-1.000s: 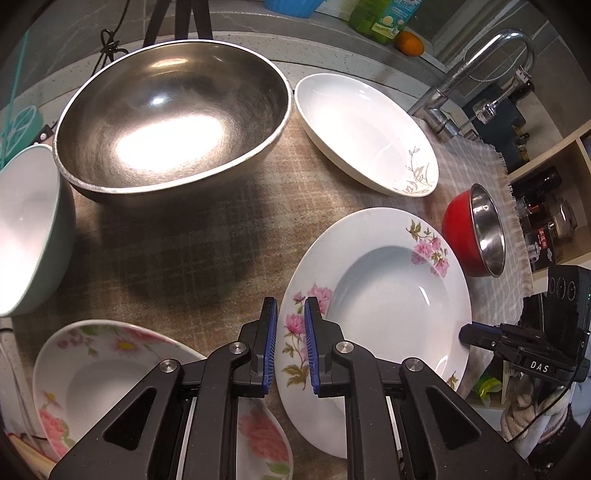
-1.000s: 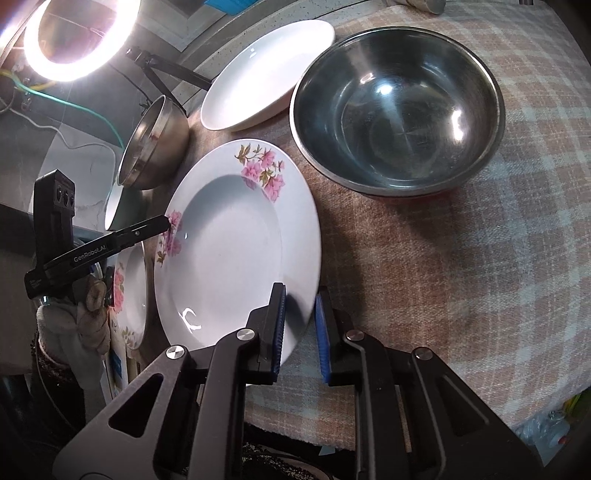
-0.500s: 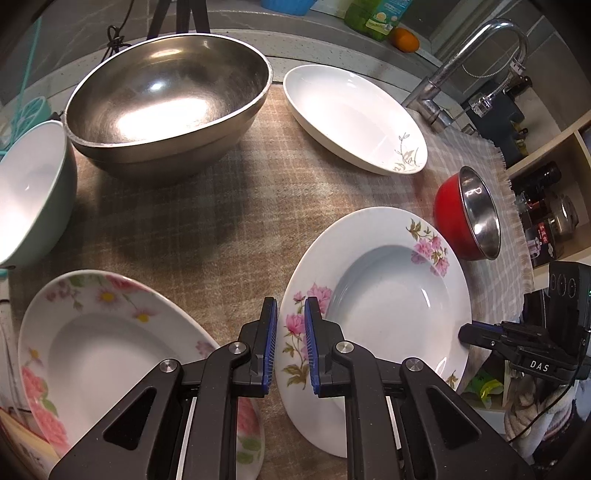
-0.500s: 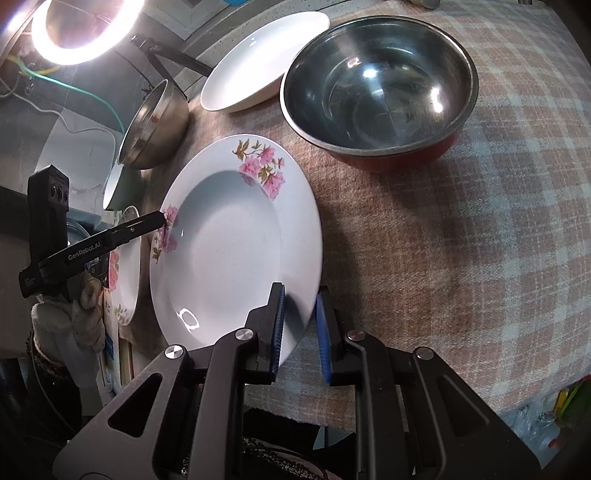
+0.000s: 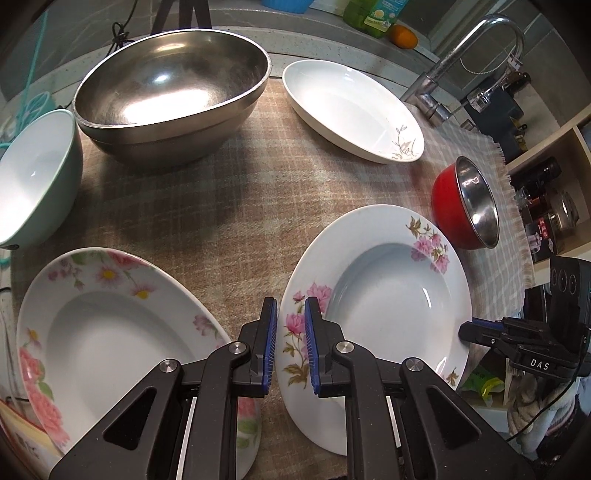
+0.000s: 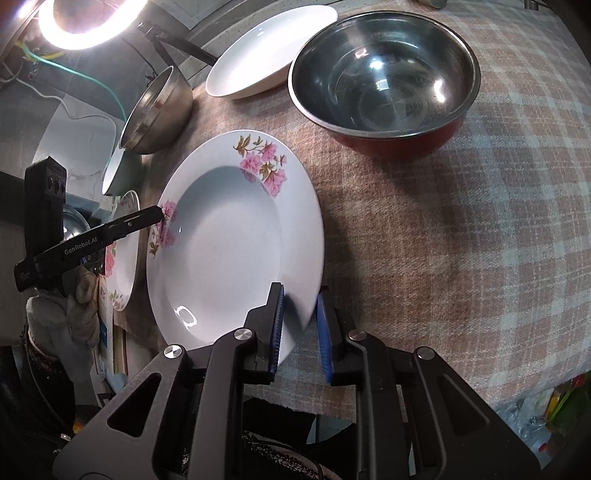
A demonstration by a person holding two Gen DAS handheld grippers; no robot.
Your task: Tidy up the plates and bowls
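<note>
A white deep plate with pink flowers [image 5: 388, 295] is held between both grippers above the checked cloth; it also shows in the right wrist view [image 6: 229, 236]. My left gripper [image 5: 290, 343] is shut on its left rim. My right gripper [image 6: 299, 325] is shut on its right rim, and shows in the left wrist view [image 5: 476, 328]. A second flowered plate [image 5: 107, 325] lies at the lower left. A large steel bowl [image 5: 170, 85], a mint bowl [image 5: 33, 177], a plain white plate [image 5: 351, 107] and a red steel-lined bowl [image 5: 465, 203] stand around.
A checked cloth [image 5: 229, 206] covers the counter. A tap [image 5: 461, 55] stands at the far right, with a shelf of jars [image 5: 546, 214] beyond the cloth's edge. A ring light [image 6: 85, 22] glows at the far left in the right wrist view.
Both grippers have risen and pulled back with the flowered plate held between them. More of the second flowered plate at the lower left has come into view.
</note>
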